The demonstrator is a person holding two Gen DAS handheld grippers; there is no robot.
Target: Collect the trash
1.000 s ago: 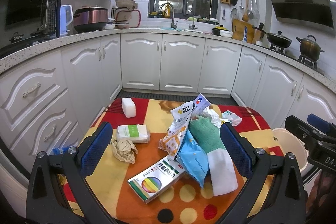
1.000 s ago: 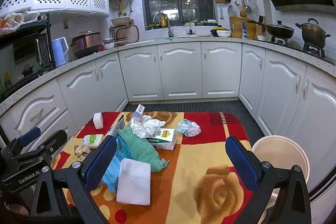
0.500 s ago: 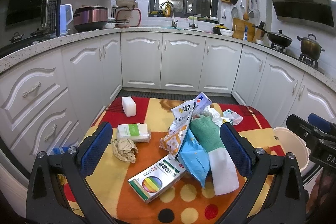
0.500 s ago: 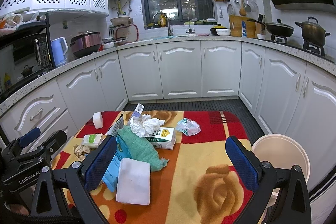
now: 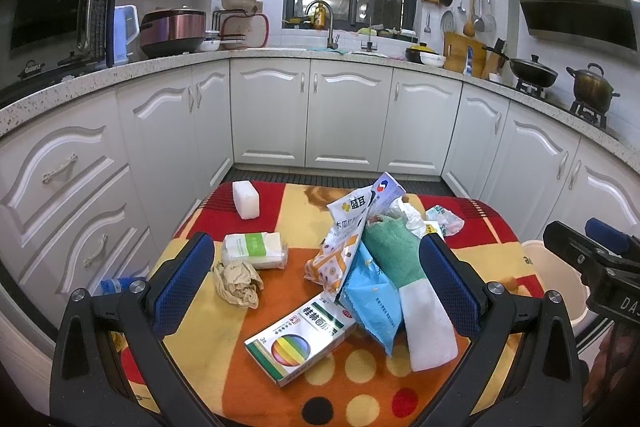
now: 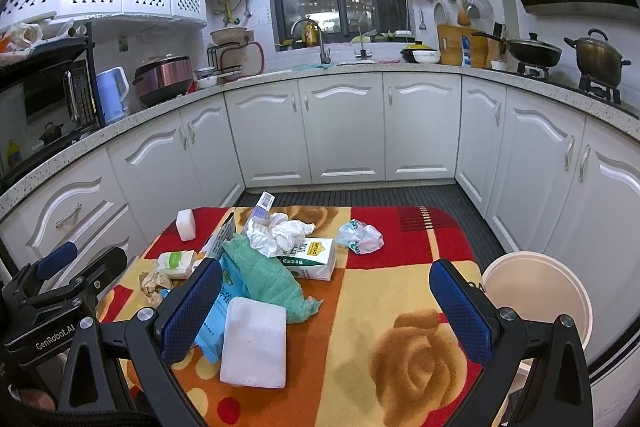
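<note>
Blue-padded left gripper (image 5: 316, 281) and right gripper (image 6: 326, 307) both gape wide, nothing held; I hover them above the fuzzy floral blanket-covered table (image 6: 400, 291), lining up a first pick. Nearest me: white foam slab (image 6: 254, 341), glossy rainbow-print carton (image 5: 302, 339), crinkly blue pouch (image 5: 374, 301), soft green cloth (image 6: 266, 277). Beyond: crumpled brown paper (image 5: 238, 283), white tissue wad (image 6: 278, 233), milk box (image 6: 312, 257). Round beige plastic bin (image 6: 540, 291) sits just beside the table's right edge, probably for easy drops.

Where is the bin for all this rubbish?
The cream bin stands on the floor off the table's right edge, beside the white cabinets in the right wrist view.
</note>
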